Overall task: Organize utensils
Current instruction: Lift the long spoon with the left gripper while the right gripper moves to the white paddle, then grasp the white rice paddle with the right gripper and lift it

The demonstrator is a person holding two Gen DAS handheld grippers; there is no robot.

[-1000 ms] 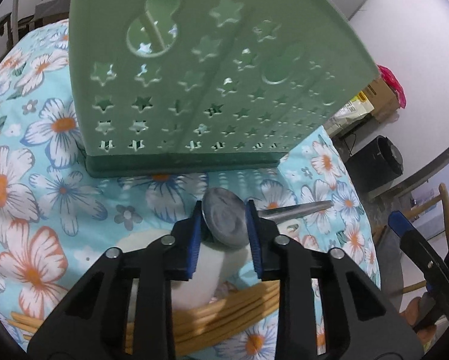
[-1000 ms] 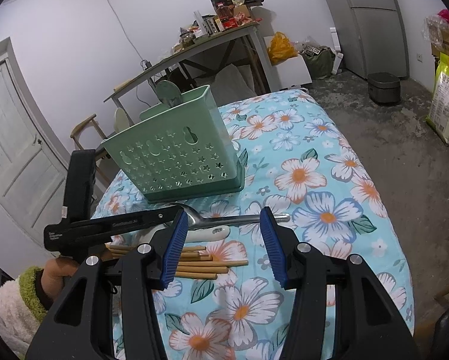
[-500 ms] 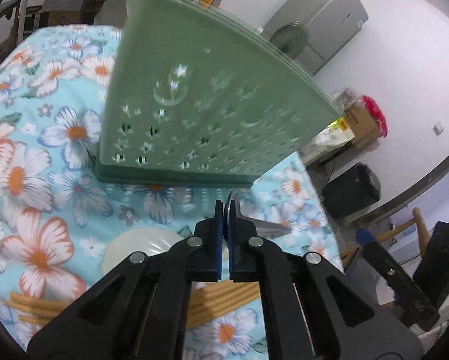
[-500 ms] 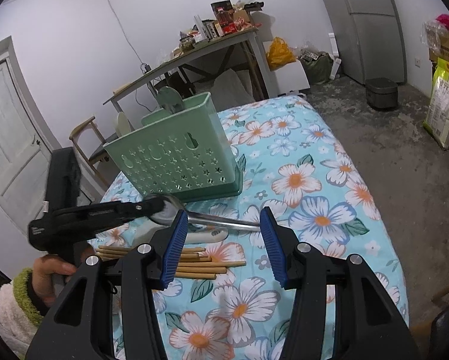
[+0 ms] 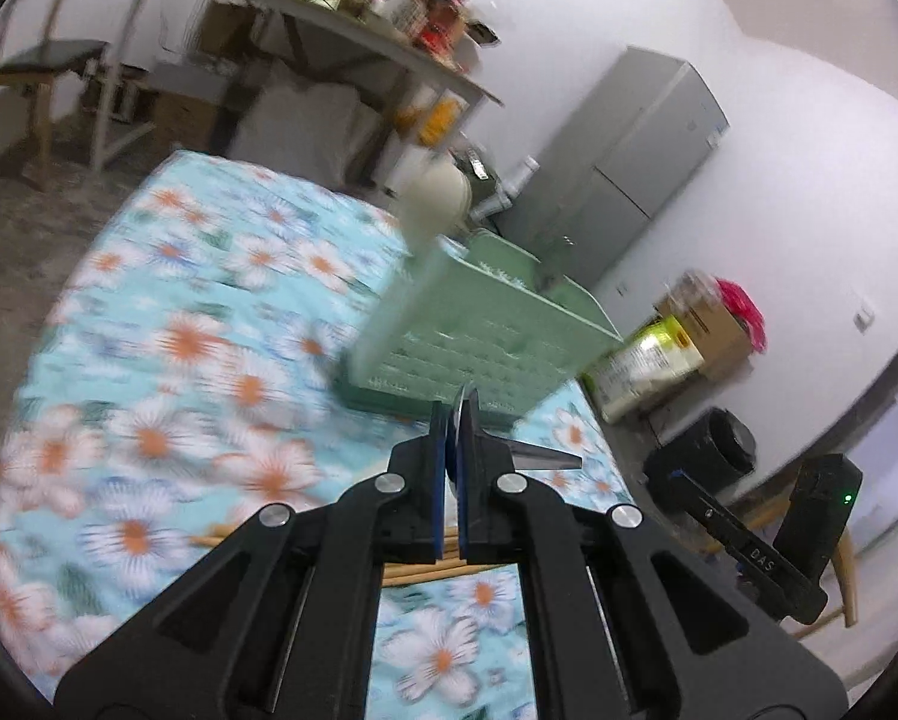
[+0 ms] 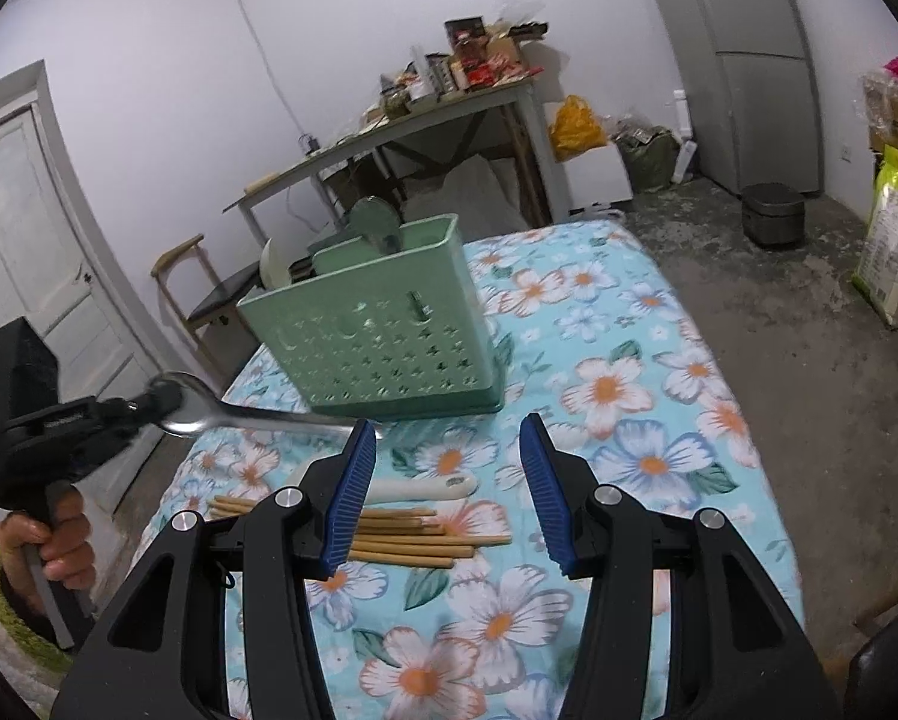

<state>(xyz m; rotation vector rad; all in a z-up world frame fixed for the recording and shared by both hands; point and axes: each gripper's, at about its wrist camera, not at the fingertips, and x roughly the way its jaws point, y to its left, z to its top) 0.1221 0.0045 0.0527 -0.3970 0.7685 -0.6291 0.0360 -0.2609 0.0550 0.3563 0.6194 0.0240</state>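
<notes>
My left gripper (image 5: pixel 456 420) is shut on the bowl of a metal spoon (image 5: pixel 539 453), whose handle sticks out to the right. The right wrist view shows that same left gripper (image 6: pixel 149 402) holding the metal spoon (image 6: pixel 257 417) in the air, left of the green utensil holder (image 6: pixel 383 336). That green utensil holder (image 5: pixel 485 330) stands on the floral tablecloth (image 6: pixel 629 396) with a cream spoon (image 5: pixel 437 198) upright inside. My right gripper (image 6: pixel 447 423) hovers open over the cloth with nothing between its fingers. Below it lie a white spoon (image 6: pixel 425 487) and several wooden chopsticks (image 6: pixel 413 537).
A person's hand (image 6: pixel 47 546) in a fuzzy sleeve holds the left gripper's handle. Beyond the table are a cluttered desk (image 6: pixel 425 114), a wooden chair (image 6: pixel 209 294), a grey fridge (image 6: pixel 755 60), a black bin (image 6: pixel 773 216) and a door (image 6: pixel 23 240).
The left gripper closed on the metal spoon's bowl, then lifted it off the cloth and carried it up and away from the holder. The right gripper stayed put and open.
</notes>
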